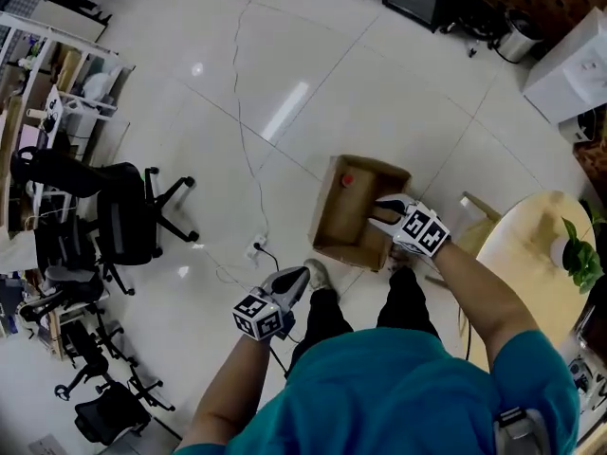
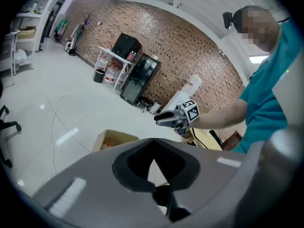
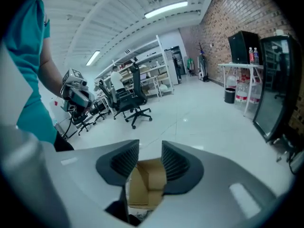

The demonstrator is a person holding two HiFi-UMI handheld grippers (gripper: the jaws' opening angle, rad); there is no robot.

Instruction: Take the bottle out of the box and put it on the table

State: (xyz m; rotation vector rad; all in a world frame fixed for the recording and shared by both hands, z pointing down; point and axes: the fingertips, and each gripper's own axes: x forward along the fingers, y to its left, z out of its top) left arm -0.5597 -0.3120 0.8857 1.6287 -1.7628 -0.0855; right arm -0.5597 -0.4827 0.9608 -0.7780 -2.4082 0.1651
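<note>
An open cardboard box (image 1: 334,218) stands on the white floor in front of the person's feet. Inside it, near the far wall, shows the red cap of a bottle (image 1: 347,180); the rest of the bottle is hidden. My right gripper (image 1: 381,213) hangs over the box's right rim, open, nothing between its pads. In the right gripper view the box (image 3: 147,179) shows through the gap of the right gripper (image 3: 149,148). My left gripper (image 1: 300,276) is low by the person's left leg, shut and empty, apart from the box. The left gripper view shows the box (image 2: 114,137) and the right gripper (image 2: 161,119).
A round wooden table (image 1: 524,254) with a potted plant (image 1: 577,251) stands at the right, close to the box. Black office chairs (image 1: 123,218) and shelves fill the left. A cable with a power strip (image 1: 254,250) runs over the floor beside the box.
</note>
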